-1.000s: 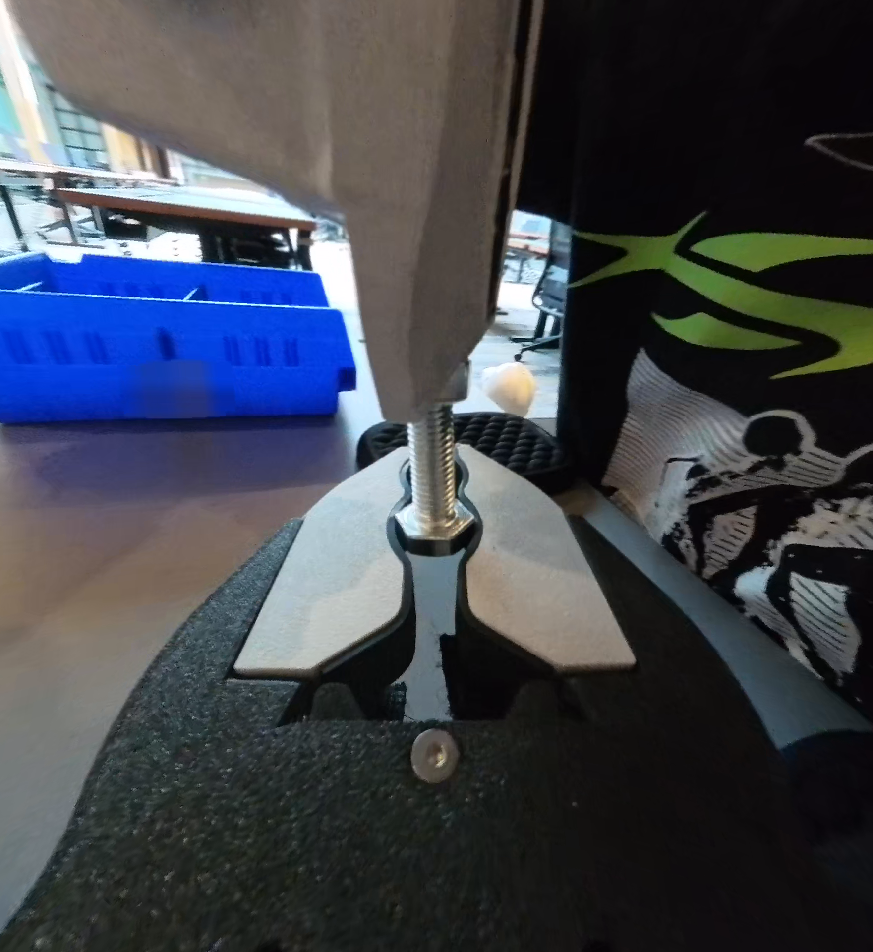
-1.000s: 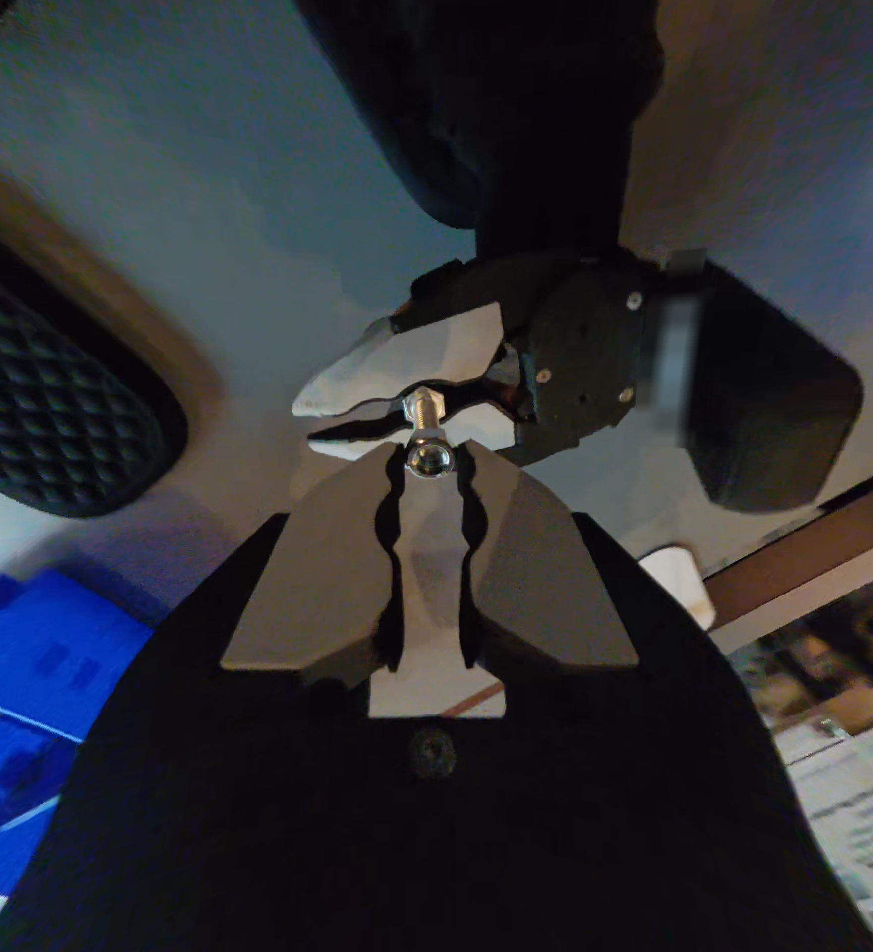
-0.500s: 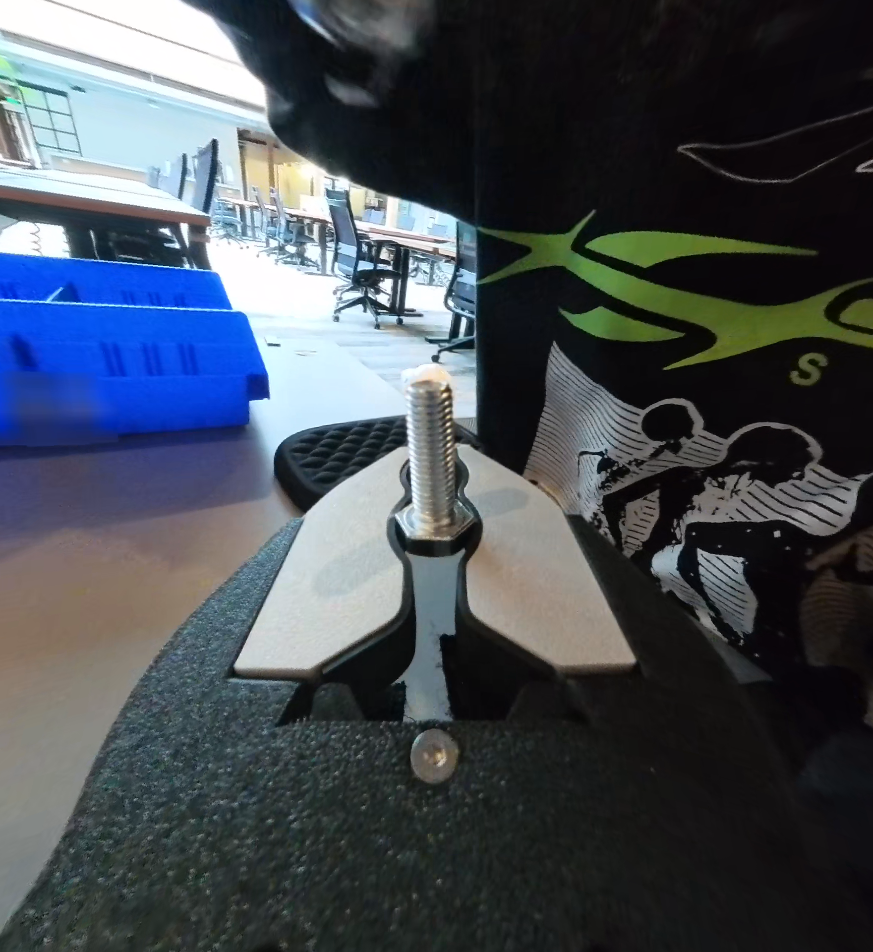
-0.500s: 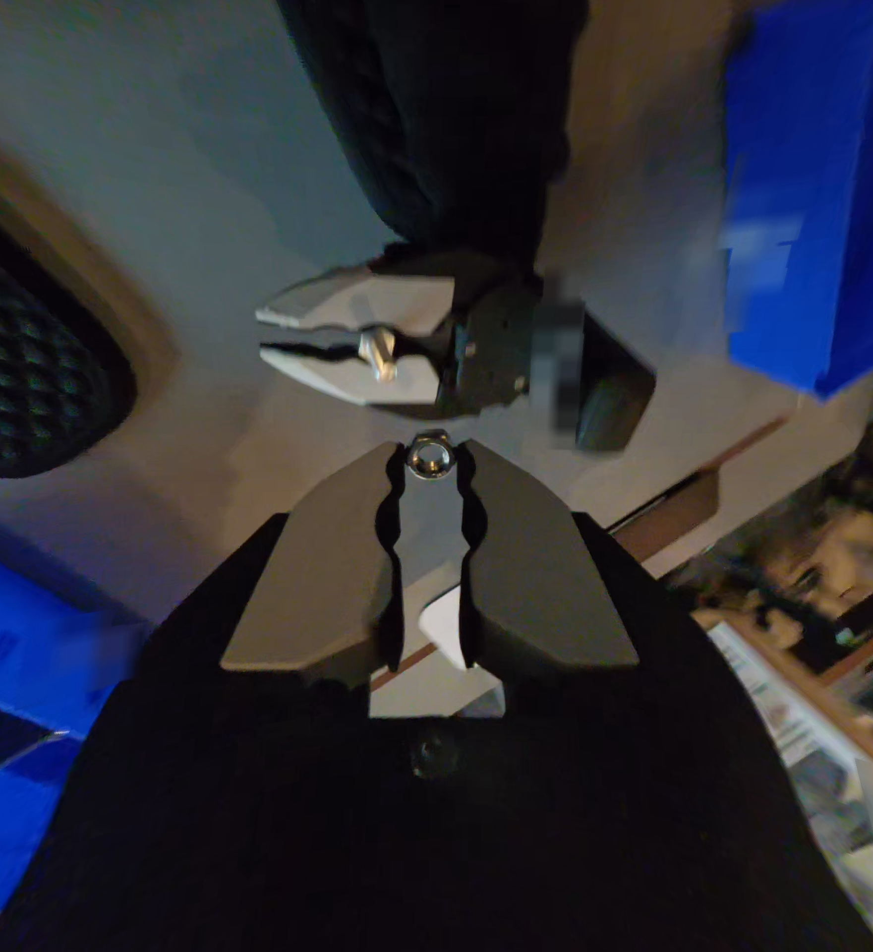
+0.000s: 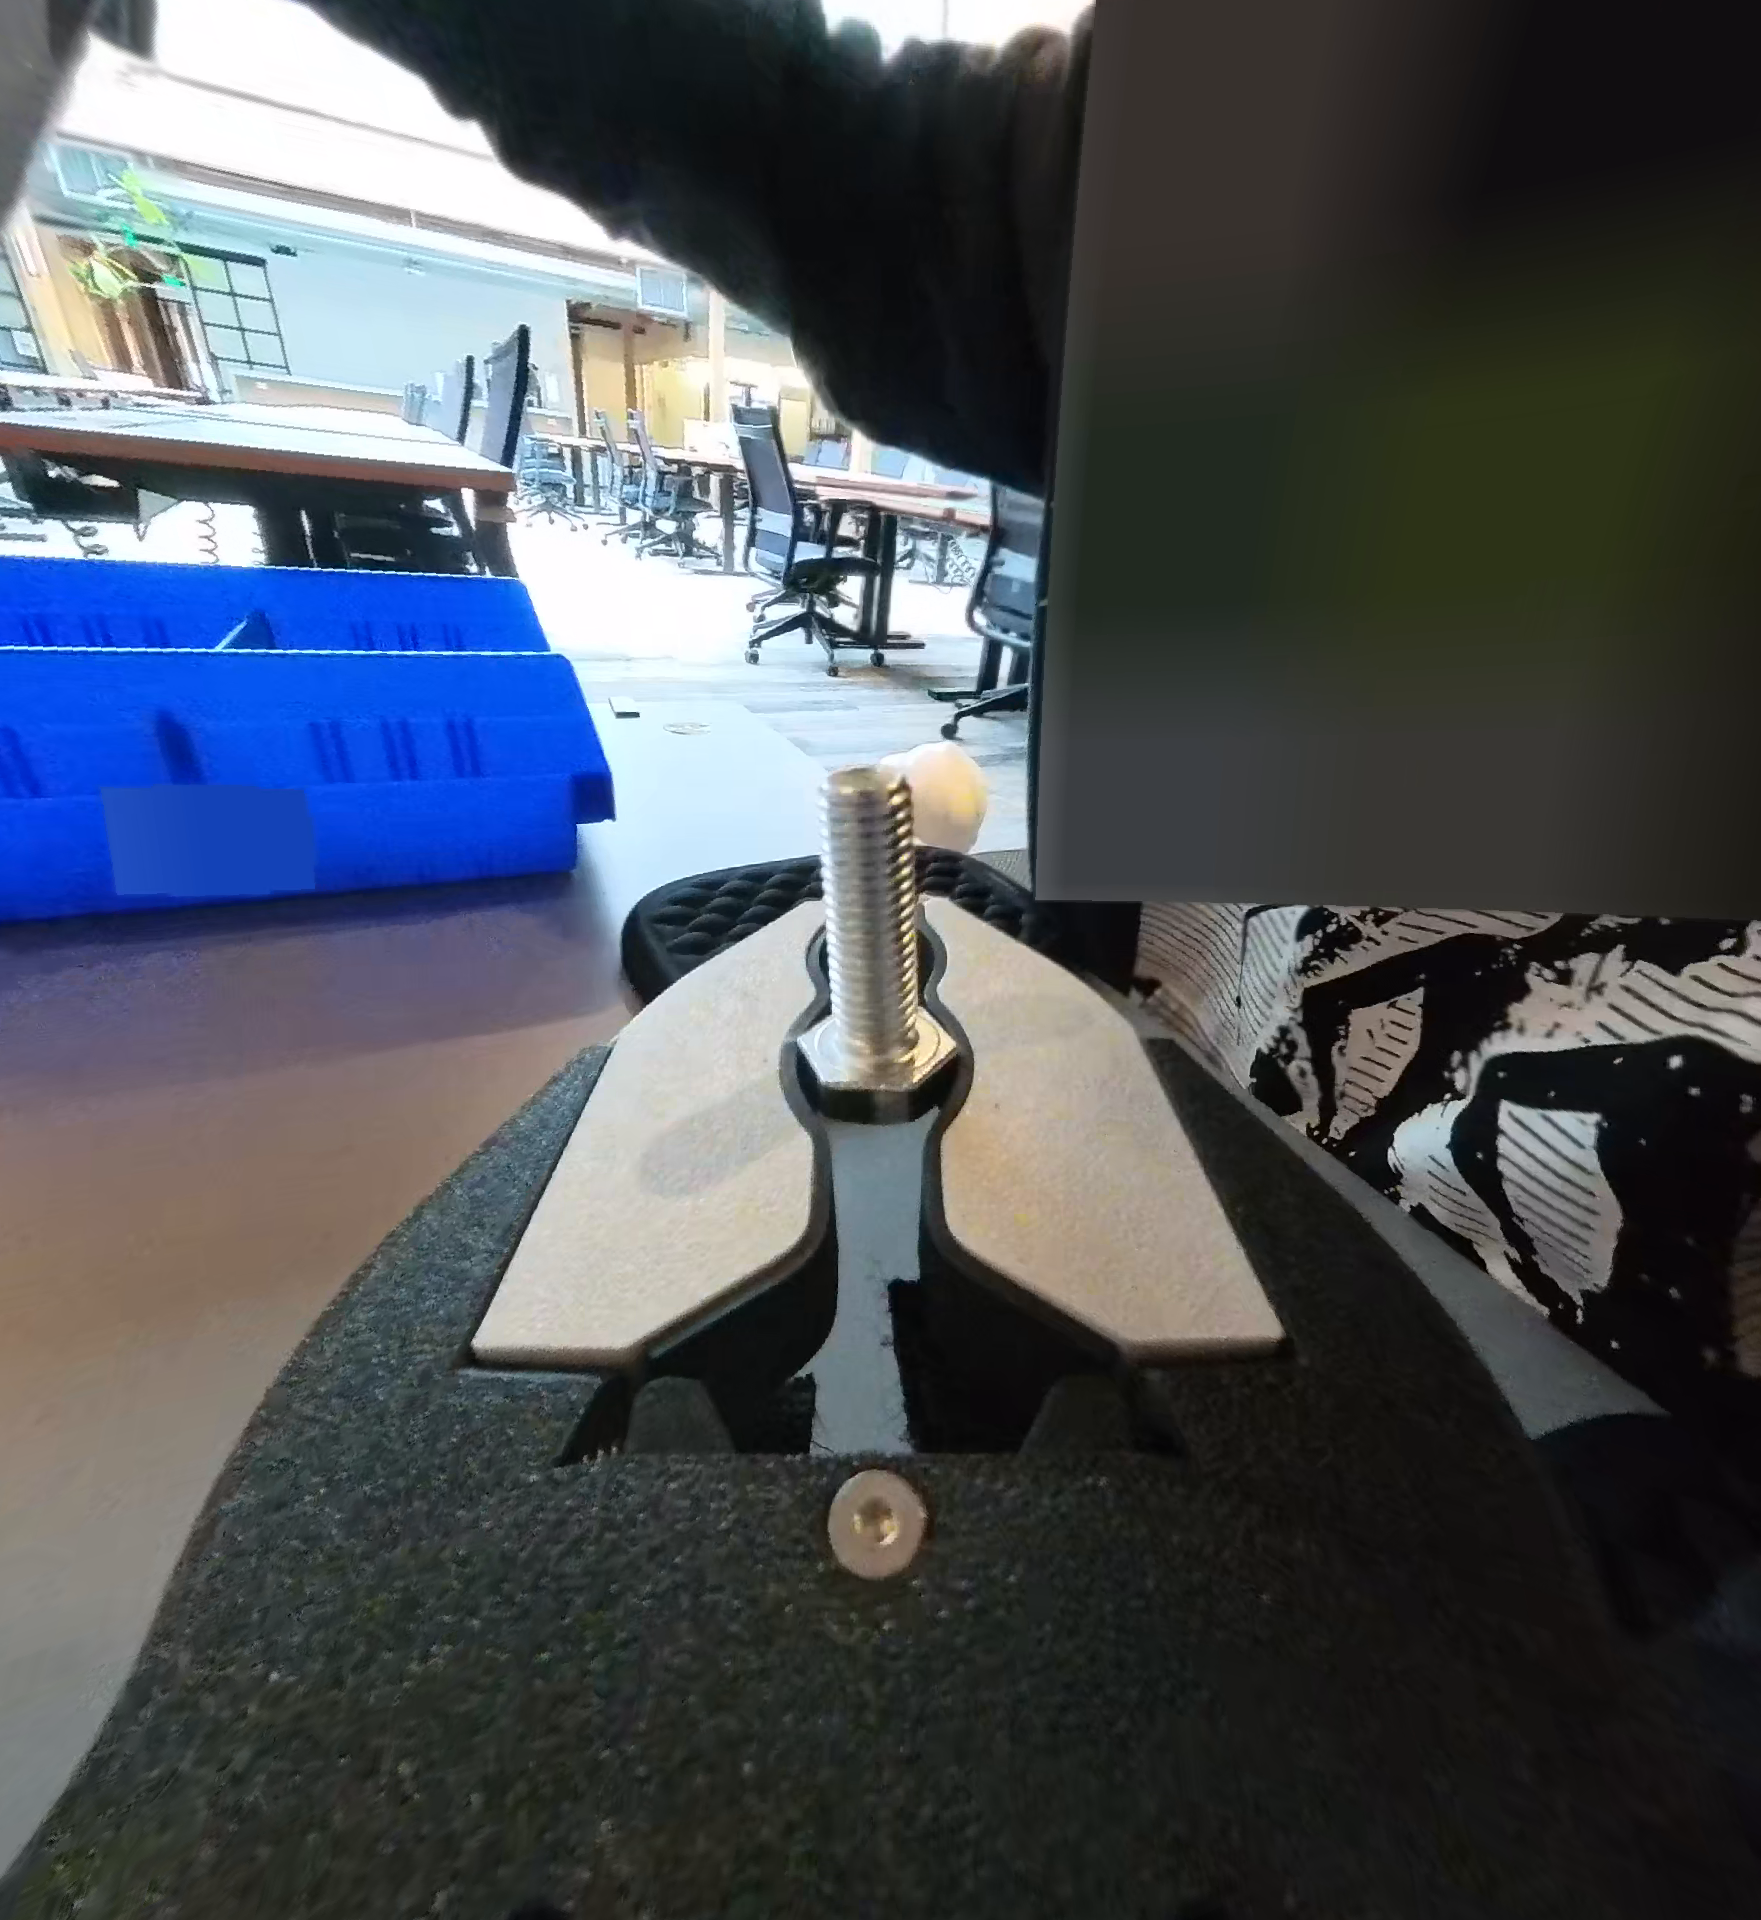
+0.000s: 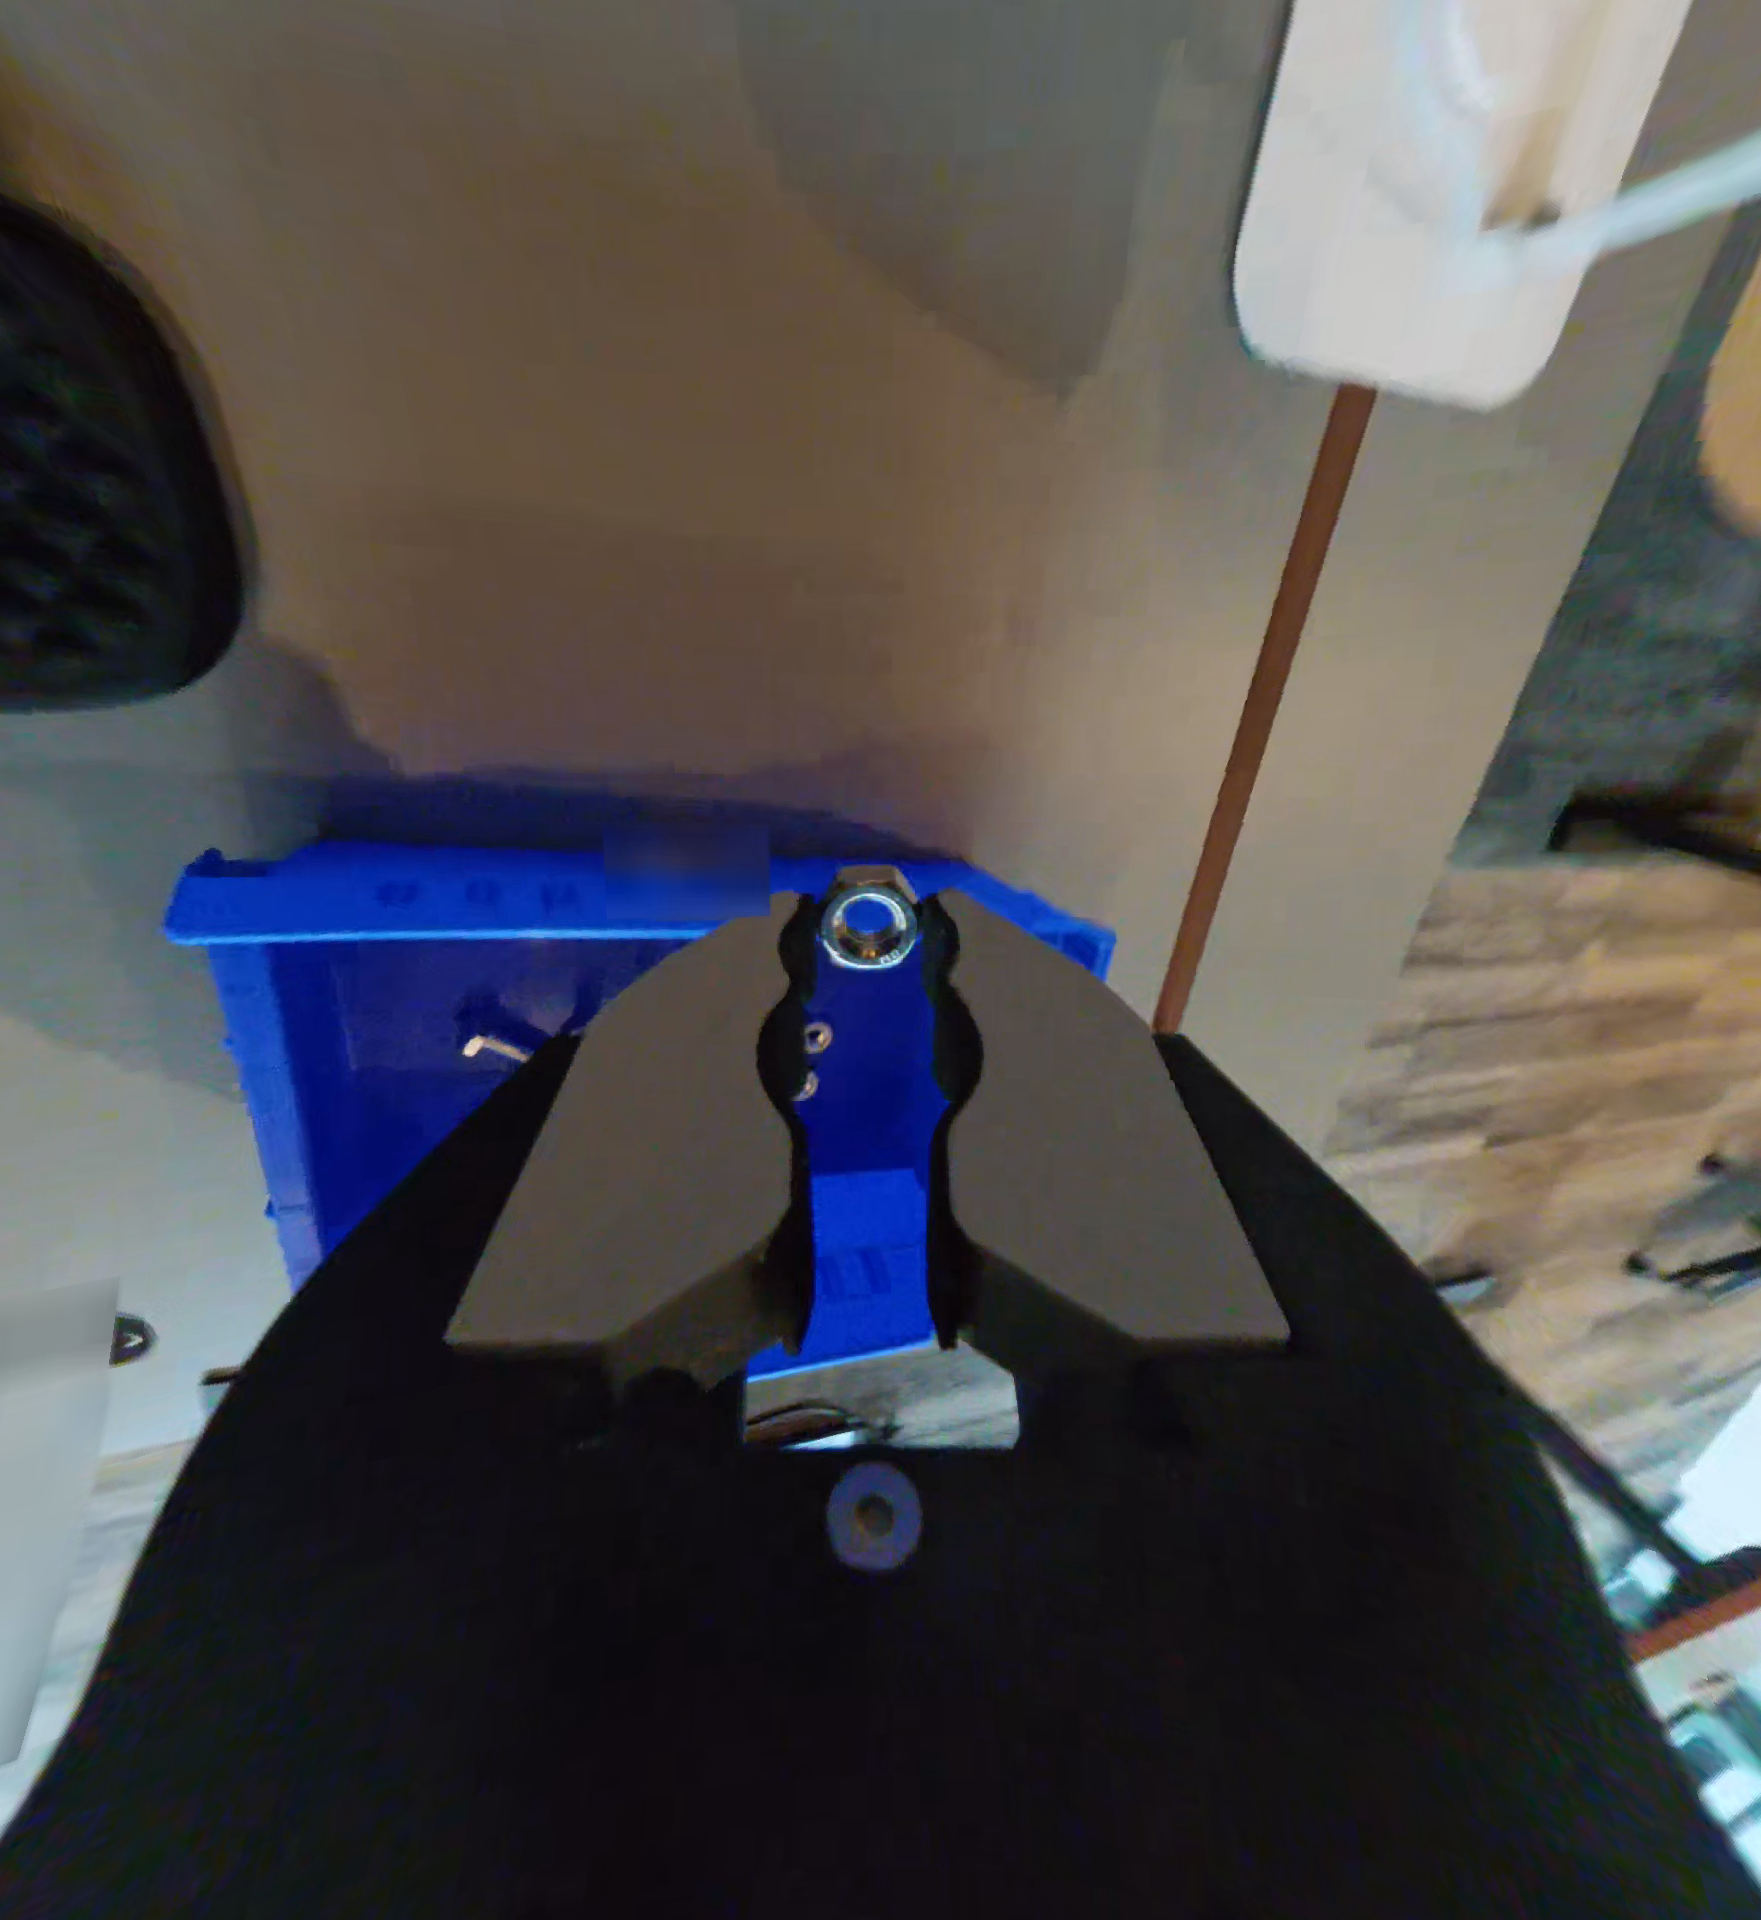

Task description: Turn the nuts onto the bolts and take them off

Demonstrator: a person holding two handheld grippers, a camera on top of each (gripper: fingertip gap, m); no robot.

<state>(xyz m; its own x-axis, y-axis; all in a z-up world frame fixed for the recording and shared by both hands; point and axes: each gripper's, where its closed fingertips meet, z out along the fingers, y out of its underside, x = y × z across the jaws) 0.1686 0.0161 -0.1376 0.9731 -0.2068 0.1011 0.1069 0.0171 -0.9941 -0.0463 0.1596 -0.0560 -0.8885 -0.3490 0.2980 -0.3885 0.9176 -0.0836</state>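
In the left wrist view my left gripper point(image 5: 874, 997) is shut on the hex head of a silver bolt point(image 5: 868, 914). The bolt stands upright with its threaded shaft bare. In the right wrist view my right gripper point(image 6: 868, 930) is shut on a silver nut point(image 6: 868, 928) held at the fingertips, its hole facing the camera. The right gripper hangs above the blue bin point(image 6: 263, 997). Several small metal parts point(image 6: 491, 1044) lie inside the bin. The left gripper and bolt do not show in the right wrist view.
The blue bin point(image 5: 232, 748) sits on the grey table point(image 5: 180, 1143) to the left. A black dimpled pad point(image 5: 741, 914) lies just beyond the bolt, and also shows in the right wrist view point(image 6: 45, 468). A person's dark patterned shirt point(image 5: 1478, 1143) is close on the right. A white box point(image 6: 1427, 187) lies at the table edge.
The right gripper has pulled away from the bolt with the nut and swung over the blue bin. The bolt stays in the left gripper, its thread now bare.
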